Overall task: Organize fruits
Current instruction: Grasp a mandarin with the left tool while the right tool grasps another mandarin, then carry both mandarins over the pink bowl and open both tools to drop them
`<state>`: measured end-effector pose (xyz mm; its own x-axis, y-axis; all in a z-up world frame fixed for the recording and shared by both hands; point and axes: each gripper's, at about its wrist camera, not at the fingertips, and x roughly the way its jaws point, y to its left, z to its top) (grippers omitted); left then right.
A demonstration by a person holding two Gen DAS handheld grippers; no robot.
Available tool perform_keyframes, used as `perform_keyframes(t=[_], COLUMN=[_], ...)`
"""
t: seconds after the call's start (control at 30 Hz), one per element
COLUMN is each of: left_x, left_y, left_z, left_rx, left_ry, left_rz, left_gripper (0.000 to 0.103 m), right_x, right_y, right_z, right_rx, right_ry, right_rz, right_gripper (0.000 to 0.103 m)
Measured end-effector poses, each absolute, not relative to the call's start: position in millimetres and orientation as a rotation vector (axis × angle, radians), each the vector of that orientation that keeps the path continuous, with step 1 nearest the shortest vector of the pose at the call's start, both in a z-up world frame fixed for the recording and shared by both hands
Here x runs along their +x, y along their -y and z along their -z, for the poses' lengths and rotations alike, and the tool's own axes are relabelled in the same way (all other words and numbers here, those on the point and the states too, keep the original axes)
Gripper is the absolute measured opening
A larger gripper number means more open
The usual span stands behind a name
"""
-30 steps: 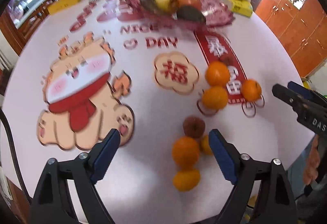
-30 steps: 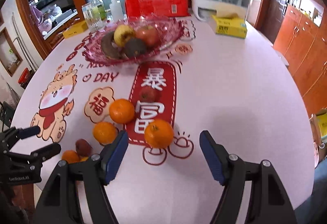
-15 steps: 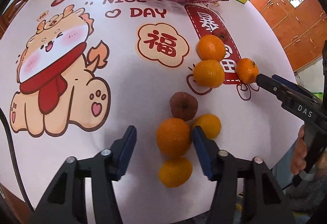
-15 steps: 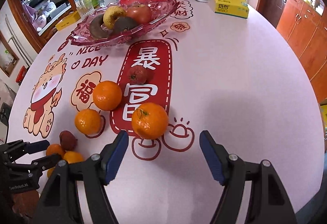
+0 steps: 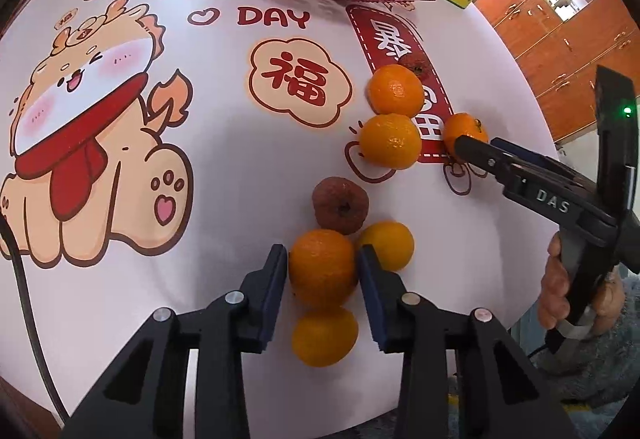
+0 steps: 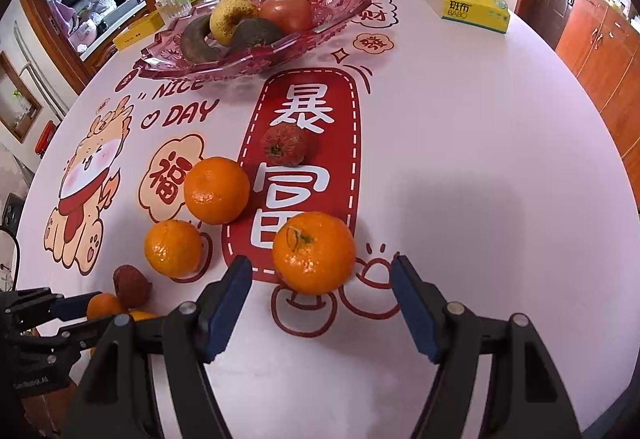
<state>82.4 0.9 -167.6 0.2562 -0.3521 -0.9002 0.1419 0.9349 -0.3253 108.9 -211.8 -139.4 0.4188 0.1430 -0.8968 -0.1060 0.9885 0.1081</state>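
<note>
Mandarins lie scattered near the front edge of a round table [image 6: 480,159] covered with a printed cloth. One mandarin [image 5: 322,267] sits between the blue pads of the left gripper [image 5: 323,263], whose jaws have just been closing and now press it on both sides. It touches a paler mandarin [image 5: 390,245] to its right, another mandarin [image 5: 324,337] nearer the table edge, and a wrinkled dark-red fruit [image 5: 340,205] just beyond it. The right gripper [image 6: 320,273] has its jaws wide apart around a stemmed mandarin [image 6: 314,252] lying at the foot of the red banner print; neither pad touches it, and the gap is bigger on the right side. Two more mandarins [image 6: 216,189] [image 6: 173,247] sit to its left, and a second wrinkled red fruit [image 6: 285,145] rests on the banner beyond. At the back, a pink glass fruit dish [image 6: 256,51] holds a yellow pear, a red apple and dark fruits.
</note>
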Motion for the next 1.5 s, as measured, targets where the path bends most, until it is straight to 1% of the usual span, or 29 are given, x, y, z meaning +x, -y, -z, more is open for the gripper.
perform_keyframes(t=[0.07,0.1,0.13,0.2,0.23,0.27,0.63,0.87,1.07,1.33,1.4,1.5], left_x=[82.8,82.7,82.8,82.5,82.4,82.3,88.5,101.3,125.7,171.0,181.8,199.7], left_y=[-2.0,-2.6,-3.5,-5.6,-7.4,-8.6,-24.9,-29.1,-33.2,-27.4,-23.7,-17.9], left_z=[168.3,168.2,168.2,167.9,166.7,165.6,134.5,87.1,26.0,-60.5,-75.0,-90.8], left_rx=[-0.204,-0.209,-0.218,-0.23,-0.228,-0.226,-0.226,-0.19,-0.138,-0.043,-0.026,-0.005], left_ry=[-1.268,-1.268,-1.268,-1.266,-1.261,-1.257,-1.178,-1.078,-0.953,-0.795,-0.77,-0.741], left_rz=[0.341,0.342,0.342,0.336,0.324,0.318,0.279,0.275,0.267,0.253,0.252,0.253], left_gripper=[0.034,0.033,0.033,0.033,0.033,0.033,0.032,0.032,0.032,0.032,0.032,0.032], right_x=[111.4,112.3,113.2,114.5,114.3,113.9,107.2,105.4,112.5,141.8,153.9,171.9], right_y=[212.0,212.0,211.9,210.7,210.3,209.7,210.3,206.2,200.0,187.5,184.8,181.3], right_z=[142.5,143.8,144.9,147.9,148.5,148.3,134.0,104.0,50.9,-40.6,-61.8,-78.9], right_rx=[0.041,0.044,0.048,0.049,0.055,0.054,0.066,0.058,0.036,-0.021,-0.034,-0.046], right_ry=[-1.139,-1.144,-1.149,-1.164,-1.166,-1.164,-1.133,-1.07,-0.967,-0.798,-0.756,-0.722], right_rz=[-0.155,-0.158,-0.162,-0.173,-0.185,-0.186,-0.196,-0.223,-0.251,-0.27,-0.267,-0.253], right_gripper=[0.068,0.063,0.061,0.048,0.045,0.045,0.043,0.043,0.043,0.043,0.043,0.043])
